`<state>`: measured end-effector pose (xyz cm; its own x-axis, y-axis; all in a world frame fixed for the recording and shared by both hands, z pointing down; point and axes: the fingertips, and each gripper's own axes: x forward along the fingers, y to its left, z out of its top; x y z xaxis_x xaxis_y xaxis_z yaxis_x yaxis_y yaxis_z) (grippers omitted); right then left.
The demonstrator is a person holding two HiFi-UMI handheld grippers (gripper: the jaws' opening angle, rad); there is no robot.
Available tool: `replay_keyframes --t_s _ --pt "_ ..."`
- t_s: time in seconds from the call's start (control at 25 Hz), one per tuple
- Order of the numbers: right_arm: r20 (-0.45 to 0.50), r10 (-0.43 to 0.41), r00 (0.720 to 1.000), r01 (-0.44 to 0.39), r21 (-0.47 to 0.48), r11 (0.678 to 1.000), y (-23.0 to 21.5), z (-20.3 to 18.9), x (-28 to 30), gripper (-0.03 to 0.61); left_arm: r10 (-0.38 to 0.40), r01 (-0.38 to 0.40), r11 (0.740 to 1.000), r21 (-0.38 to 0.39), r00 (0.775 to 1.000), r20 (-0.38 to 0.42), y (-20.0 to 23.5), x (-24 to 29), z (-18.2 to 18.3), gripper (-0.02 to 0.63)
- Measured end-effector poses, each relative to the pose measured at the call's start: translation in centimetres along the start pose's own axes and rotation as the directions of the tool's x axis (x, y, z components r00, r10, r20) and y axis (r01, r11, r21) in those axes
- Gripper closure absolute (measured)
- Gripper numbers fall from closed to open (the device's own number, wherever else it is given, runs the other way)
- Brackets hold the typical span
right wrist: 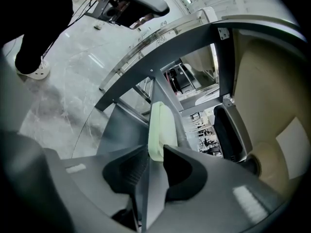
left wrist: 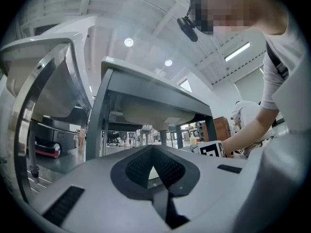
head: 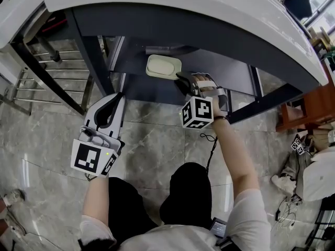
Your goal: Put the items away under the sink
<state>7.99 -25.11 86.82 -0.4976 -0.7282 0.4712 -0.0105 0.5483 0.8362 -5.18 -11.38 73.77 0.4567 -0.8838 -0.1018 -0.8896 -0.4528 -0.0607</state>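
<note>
Noting right hand-held gripper [right wrist: 155, 158] released, jaws spread about the near end of the pale green tray [head: 163, 66] lying on the shelf [right wrist: 119, 130] under the sink [right wrist: 265, 76], I'd back straight out without nudging it; left hand-held gripper [left wrist: 153, 149] clenched, empty.

Bright and evenly lit indoors, from round ceiling lamps [left wrist: 128, 42] and a long strip light [left wrist: 237, 51] overhead. Dim under the counter [head: 183, 4] and around the sink [left wrist: 146, 115] bowl, with soft shade and pale patches of sheen on the marble floor [head: 157, 140]. Strong fisheye bending and black vignetted corners in both gripper views. Sharp mid-frame, soft and smeared close to the lens.
</note>
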Motion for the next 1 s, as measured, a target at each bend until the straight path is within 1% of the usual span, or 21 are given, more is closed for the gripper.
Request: replay_keyframes --t_s 0.16,0.28,0.36,0.4,0.48,0.52,0.68,0.72,0.84,0.92,1.0 --pt "0.012 -0.012 1.000 0.011 0.041 0.999 0.1 0.1 -0.4 0.468 -0.014 0.014 1.000 -0.004 1.000 -0.001 0.3 0.5 -0.6 0.606" --pt "0.033 -0.005 0.999 0.000 0.148 0.989 0.1 0.4 -1.3 0.468 -0.025 0.025 1.000 -0.017 0.999 -0.025 0.3 1.1 -0.9 0.606" --pt "0.048 -0.007 0.999 -0.005 0.248 0.969 -0.2 0.6 -2.1 0.470 -0.033 0.032 0.999 -0.019 0.998 -0.052 0.3 1.4 -0.8 0.606" --pt "0.057 -0.015 0.998 -0.003 0.303 0.953 -0.4 0.8 -2.5 0.497 -0.037 0.035 0.999 -0.021 0.997 -0.062 0.3 1.5 -0.6 0.606" --pt "0.071 -0.032 0.997 0.000 0.413 0.911 -1.0 1.1 -3.5 0.556 -0.042 0.040 0.999 -0.025 0.996 -0.079 0.4 1.9 0.0 0.606" --pt "0.077 -0.036 0.996 -0.004 0.461 0.887 -1.2 1.4 -4.0 0.566 -0.043 0.041 0.999 -0.027 0.995 -0.088 0.3 2.0 0.5 0.606" --pt "0.089 -0.046 0.995 -0.016 0.598 0.802 -1.5 3.0 -6.3 0.568 -0.053 0.048 0.997 -0.054 0.993 -0.109 0.0 1.9 3.0 0.606" --pt "0.088 -0.058 0.994 -0.010 0.622 0.783 -1.7 3.6 -7.0 0.568 -0.060 0.054 0.997 -0.060 0.992 -0.110 -0.1 1.8 3.7 0.606" --pt "0.076 -0.106 0.991 0.028 0.668 0.743 -3.3 5.5 -9.6 0.566 -0.078 0.071 0.996 -0.061 0.990 -0.119 -0.8 1.4 6.1 0.606" --pt "0.078 -0.130 0.988 0.036 0.715 0.698 -4.8 6.7 -11.8 0.566 -0.079 0.070 0.995 -0.070 0.988 -0.135 -1.3 1.0 8.1 0.606" --pt "0.100 -0.147 0.984 0.022 0.753 0.658 -6.4 8.1 -14.1 0.566 -0.067 0.052 0.994 -0.094 0.985 -0.161 -1.7 0.6 10.2 0.606"
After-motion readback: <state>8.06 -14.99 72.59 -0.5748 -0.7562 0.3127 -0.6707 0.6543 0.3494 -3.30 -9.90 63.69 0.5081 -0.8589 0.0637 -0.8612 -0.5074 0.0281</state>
